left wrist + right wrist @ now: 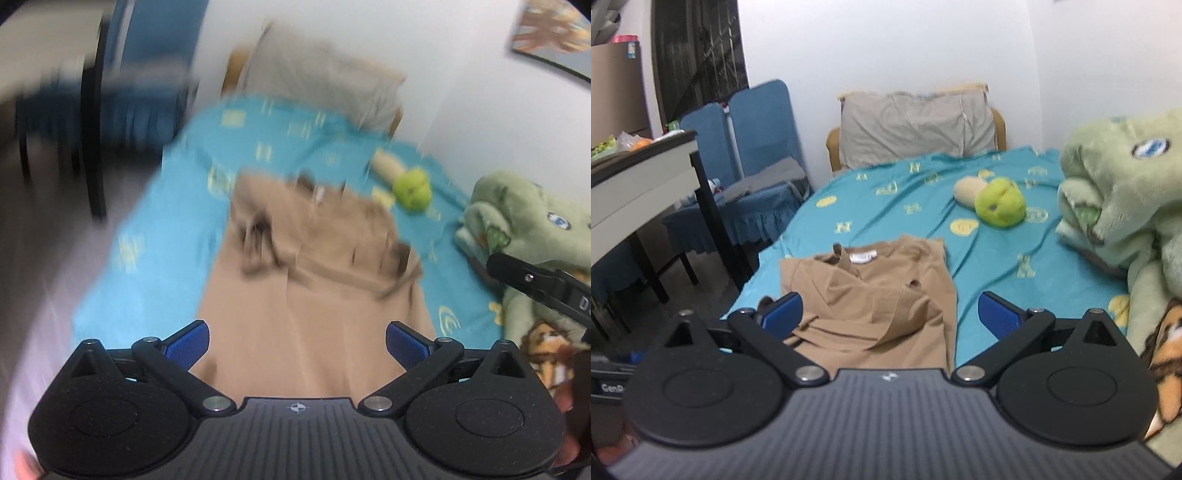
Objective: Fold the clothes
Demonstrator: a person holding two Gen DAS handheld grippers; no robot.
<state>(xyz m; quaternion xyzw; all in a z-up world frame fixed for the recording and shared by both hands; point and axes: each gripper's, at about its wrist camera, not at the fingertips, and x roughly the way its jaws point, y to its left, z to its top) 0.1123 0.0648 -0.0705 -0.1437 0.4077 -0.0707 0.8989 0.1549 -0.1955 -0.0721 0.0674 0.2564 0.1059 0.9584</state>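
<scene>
Garment (871, 295): lies on the bed (916, 206), at its near left part.
Plush toy (999, 201): behind the garment, to its right.
Pillow (916, 125): far behind the garment, at the bed's head.
Blanket (1115, 206): right of the garment.
Chair (757, 147): left of the bed.

A tan garment (871, 295) is lying on the bed's turquoise sheet (905, 192), near its left edge, its neck end pointing toward the pillow. It is lying partly folded and rumpled: sleeves and side panels are sitting doubled over the body in loose creases. A white label is showing inside the collar. The left wrist view is showing it blurred (314, 266).
</scene>
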